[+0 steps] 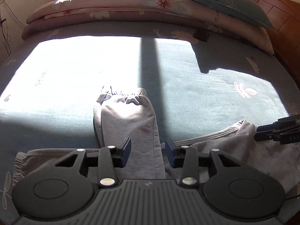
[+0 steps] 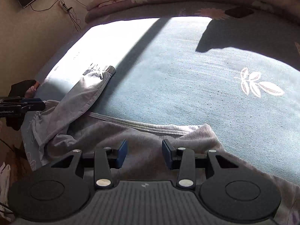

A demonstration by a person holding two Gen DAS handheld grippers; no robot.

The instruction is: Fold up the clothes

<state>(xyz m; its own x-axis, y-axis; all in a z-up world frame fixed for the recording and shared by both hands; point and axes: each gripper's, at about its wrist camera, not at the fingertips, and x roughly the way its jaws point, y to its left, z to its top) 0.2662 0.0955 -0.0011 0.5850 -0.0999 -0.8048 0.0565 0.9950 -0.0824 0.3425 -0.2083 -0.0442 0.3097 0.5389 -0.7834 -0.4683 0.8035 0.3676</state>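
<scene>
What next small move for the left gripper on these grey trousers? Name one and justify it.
Probably lower the left gripper and close on the folded-over leg beneath it. Its jaws stand open and empty above that cloth, the leg lies crooked across the grey trousers, and the right gripper also hangs open, holding nothing.

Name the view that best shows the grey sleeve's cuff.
Left wrist view: the cuff lies straight ahead, centred, ruffles visible though sunlit. Right wrist view shows the same cuff smaller, off to the left and more washed out.
</scene>
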